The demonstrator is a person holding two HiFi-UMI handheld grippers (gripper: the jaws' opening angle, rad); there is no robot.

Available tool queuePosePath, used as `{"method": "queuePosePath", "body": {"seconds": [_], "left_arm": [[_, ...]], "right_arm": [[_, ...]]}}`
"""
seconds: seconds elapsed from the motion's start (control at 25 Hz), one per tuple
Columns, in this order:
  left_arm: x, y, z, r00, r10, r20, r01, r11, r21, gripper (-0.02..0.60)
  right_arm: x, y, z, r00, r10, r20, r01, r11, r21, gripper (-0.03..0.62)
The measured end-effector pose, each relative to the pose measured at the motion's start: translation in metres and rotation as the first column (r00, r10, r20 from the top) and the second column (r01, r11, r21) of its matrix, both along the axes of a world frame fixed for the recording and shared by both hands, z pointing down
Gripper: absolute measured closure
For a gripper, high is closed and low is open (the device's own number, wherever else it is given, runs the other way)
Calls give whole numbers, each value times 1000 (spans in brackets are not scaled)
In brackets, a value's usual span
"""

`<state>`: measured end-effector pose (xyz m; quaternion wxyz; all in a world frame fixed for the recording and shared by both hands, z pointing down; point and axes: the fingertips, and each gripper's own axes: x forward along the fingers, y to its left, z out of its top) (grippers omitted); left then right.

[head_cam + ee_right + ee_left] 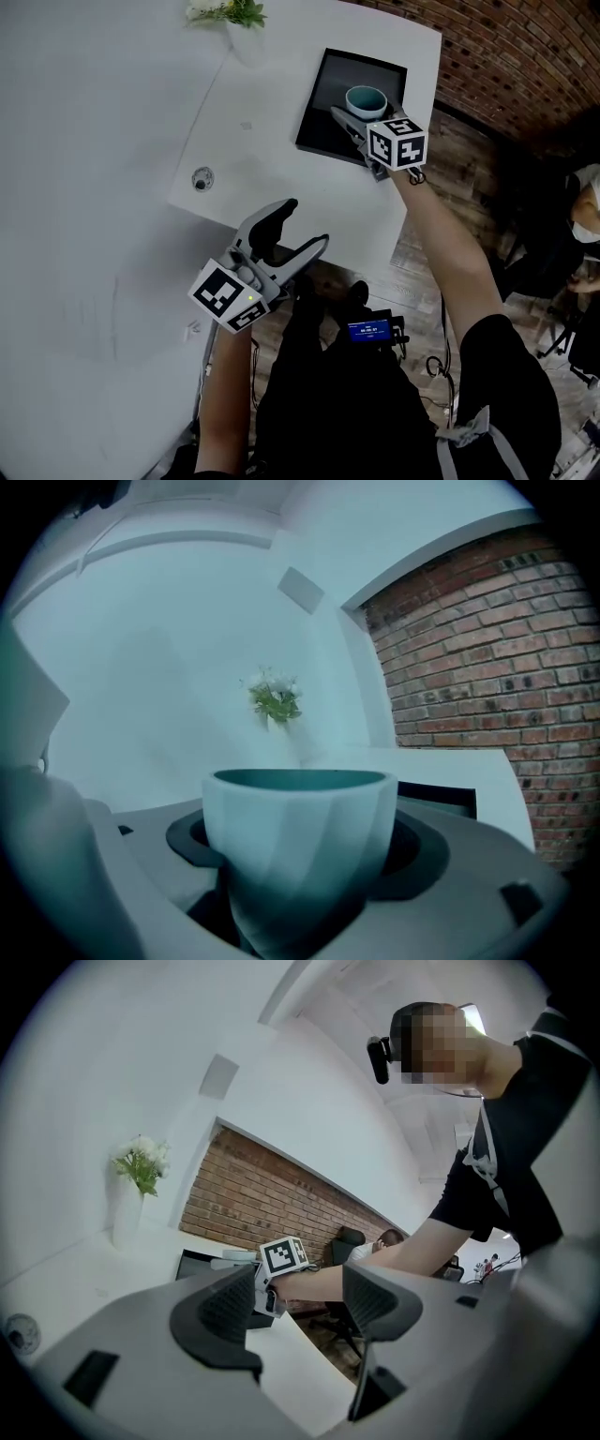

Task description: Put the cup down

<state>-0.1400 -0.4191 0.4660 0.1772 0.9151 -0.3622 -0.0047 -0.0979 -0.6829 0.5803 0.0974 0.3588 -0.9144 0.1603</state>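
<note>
A pale teal cup [366,97] stands upright between the jaws of my right gripper [364,109], over the black tray [323,103] at the table's far right. In the right gripper view the cup [300,808] fills the gap and both dark pads press its sides, so my right gripper [302,855] is shut on it. Whether the cup's base touches the tray is hidden. My left gripper [305,225] hangs at the near edge of the white table [112,112], open and with nothing in it. In its own view the left gripper [300,1302] shows a wide gap between the pads.
A white vase of flowers [236,17] stands at the table's far edge, left of the tray. A round socket [202,178] is set in the tabletop. Wooden floor and a brick wall [525,47] lie to the right, where a person [586,220] sits.
</note>
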Motion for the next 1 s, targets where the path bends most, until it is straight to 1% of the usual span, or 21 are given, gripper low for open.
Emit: {"method": "queuePosePath", "body": {"seconds": [0.16,0.4,0.56,0.68,0.76,0.92,1.0], "left_arm": [[-3,1,-1,1000,-8,-16,8,1000,2,282],[2,1,-4,999,12,-43,-12,1000,12,282],[7,4,-6,998,26,-49,-25,1000,14,282],[6,6,-6,998,26,-51,-26,1000,10,282],[4,6,-5,998,23,-55,-23,1000,7,282],[4,7,-5,998,26,-59,-25,1000,5,282],[5,8,-6,998,32,-56,-32,999,8,282]], "right_arm": [[6,13,4,997,-41,-59,42,999,10,200],[17,36,11,984,-94,-151,99,995,31,200],[21,47,14,970,-110,-218,125,990,57,200],[23,51,16,959,-114,-258,133,989,57,200],[24,51,17,957,-114,-266,132,990,49,200],[25,50,18,962,-114,-250,125,992,31,200],[25,52,20,958,-115,-264,127,991,30,200]]}}
